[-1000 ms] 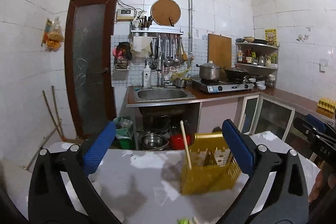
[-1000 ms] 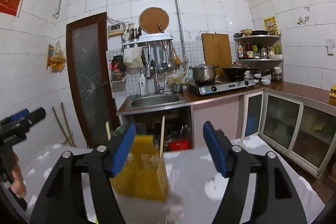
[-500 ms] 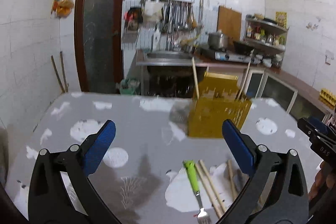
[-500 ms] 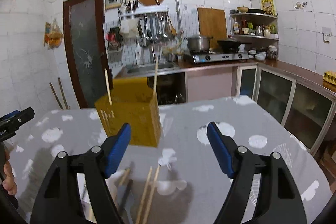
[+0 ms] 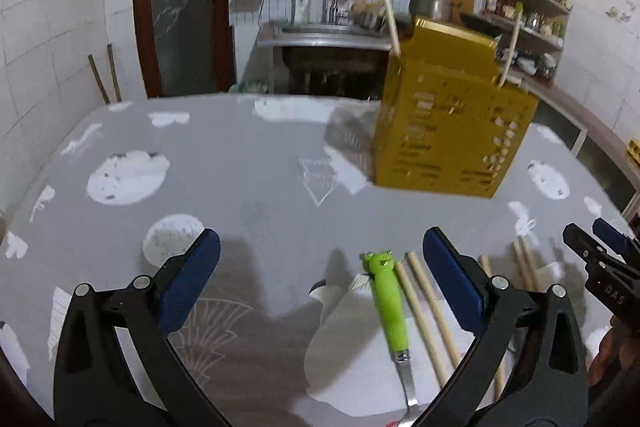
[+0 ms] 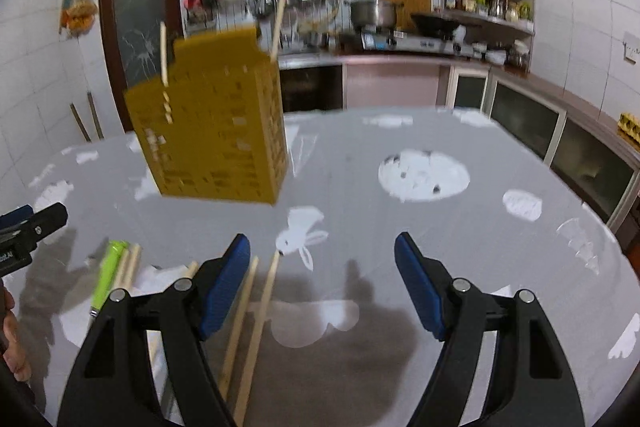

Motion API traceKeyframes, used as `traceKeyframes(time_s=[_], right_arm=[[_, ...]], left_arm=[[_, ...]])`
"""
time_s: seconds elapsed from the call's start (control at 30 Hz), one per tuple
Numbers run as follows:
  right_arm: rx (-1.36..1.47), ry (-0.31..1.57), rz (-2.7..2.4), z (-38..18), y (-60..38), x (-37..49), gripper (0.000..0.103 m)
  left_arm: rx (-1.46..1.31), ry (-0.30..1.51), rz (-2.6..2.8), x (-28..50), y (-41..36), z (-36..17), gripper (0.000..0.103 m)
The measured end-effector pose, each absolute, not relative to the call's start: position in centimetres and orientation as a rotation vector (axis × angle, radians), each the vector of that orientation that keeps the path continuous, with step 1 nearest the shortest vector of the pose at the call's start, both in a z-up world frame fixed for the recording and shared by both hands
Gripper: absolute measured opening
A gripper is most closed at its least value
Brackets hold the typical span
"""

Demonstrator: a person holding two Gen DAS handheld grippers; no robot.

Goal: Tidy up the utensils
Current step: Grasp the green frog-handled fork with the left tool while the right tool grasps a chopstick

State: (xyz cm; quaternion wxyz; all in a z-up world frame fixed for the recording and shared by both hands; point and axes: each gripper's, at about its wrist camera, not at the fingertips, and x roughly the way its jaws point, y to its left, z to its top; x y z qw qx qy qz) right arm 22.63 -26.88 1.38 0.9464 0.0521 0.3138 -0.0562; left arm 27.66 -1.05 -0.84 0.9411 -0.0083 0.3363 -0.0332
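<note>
A yellow perforated utensil holder stands upright on my table, toward its far side, with two wooden chopsticks poking up out of its top, one near each end. Nearer to me, a fork with a bright green frog-shaped handle lies flat, its metal neck pointing back toward me and the frog head toward the holder. Just beside it, to its right, loose wooden chopsticks lie roughly parallel to it, and a few more lie on the cloth further right.
</note>
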Motion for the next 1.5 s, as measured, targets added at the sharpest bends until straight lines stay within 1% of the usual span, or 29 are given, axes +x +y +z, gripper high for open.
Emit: traceKeyframes(time_s=[0.27,0.3,0.43,0.53,0.63,0.67,0.7,0.73,0.77,0.8,0.87,1.0,1.1,1.2,1.27,1.33,1.4,1.43,1.47,1.5], right_arm=[[0.096,0.776,-0.129,-0.3,-25.9,25.4,0.072],[0.085,0.79,-0.132,-0.4,-25.7,25.5,0.067],[0.088,0.855,-0.124,-1.2,-25.3,25.8,0.054],[0.099,0.874,-0.105,-1.5,-25.2,25.8,0.053],[0.071,0.89,-0.107,-1.6,-24.5,25.9,0.048],[0.063,0.895,-0.107,-1.6,-24.3,26.0,0.041],[0.063,0.898,-0.1,-1.6,-24.1,26.0,0.029],[0.067,0.902,-0.093,-1.5,-24.0,26.0,0.024],[0.073,0.903,-0.087,-1.4,-24.0,26.0,0.013],[0.077,0.903,-0.081,-1.3,-24.0,25.9,0.011],[0.076,0.904,-0.076,-1.3,-24.1,25.8,0.009],[0.11,0.904,-0.062,-1.3,-24.4,25.8,0.008],[0.123,0.911,-0.063,-1.4,-24.5,26.1,0.008],[0.146,0.925,-0.058,-1.4,-24.8,26.6,0.008],[0.169,0.937,-0.056,-1.4,-25.1,26.9,0.008],[0.171,0.948,-0.057,-1.4,-25.1,27.3,0.008],[0.163,0.954,-0.066,-1.3,-25.0,27.6,0.008],[0.163,0.954,-0.069,-1.3,-25.0,27.7,0.008],[0.161,0.953,-0.071,-1.3,-25.0,27.8,0.007],[0.162,0.951,-0.072,-1.2,-24.9,27.7,0.007]], left_arm=[[-0.011,0.782,-0.068,28.9,-1.6,-3.2,0.098],[-0.015,0.792,-0.069,28.9,-1.6,-3.4,0.098],[-0.024,0.833,-0.07,29.4,-1.8,-4.0,0.098],[-0.019,0.847,-0.071,29.5,-2.0,-4.3,0.098],[-0.013,0.86,-0.075,29.7,-2.4,-4.4,0.098],[-0.017,0.865,-0.078,29.7,-2.5,-4.5,0.098],[-0.022,0.871,-0.082,29.8,-2.5,-4.6,0.098],[-0.029,0.88,-0.089,29.8,-2.5,-4.7,0.097],[-0.033,0.885,-0.094,29.8,-2.4,-4.8,0.095],[-0.034,0.887,-0.096,29.9,-2.4,-4.9,0.094],[-0.041,0.896,-0.098,30.0,-2.3,-5.0,0.086],[-0.033,0.912,-0.093,30.5,-2.6,-5.3,0.082],[-0.018,0.926,-0.087,31.3,-3.5,-5.3,0.075],[0.001,0.942,-0.091,31.9,-4.2,-5.2,0.059],[0.003,0.951,-0.112,31.9,-4.5,-5.0,0.042],[0.006,0.96,-0.131,31.7,-4.8,-4.9,0.032],[0.026,0.961,-0.13,31.6,-5.2,-5.0,0.031],[0.031,0.96,-0.131,31.6,-5.3,-5.0,0.029],[0.028,0.962,-0.136,31.6,-5.4,-5.0,0.024],[0.017,0.965,-0.142,31.6,-5.4,-4.9,0.022]])
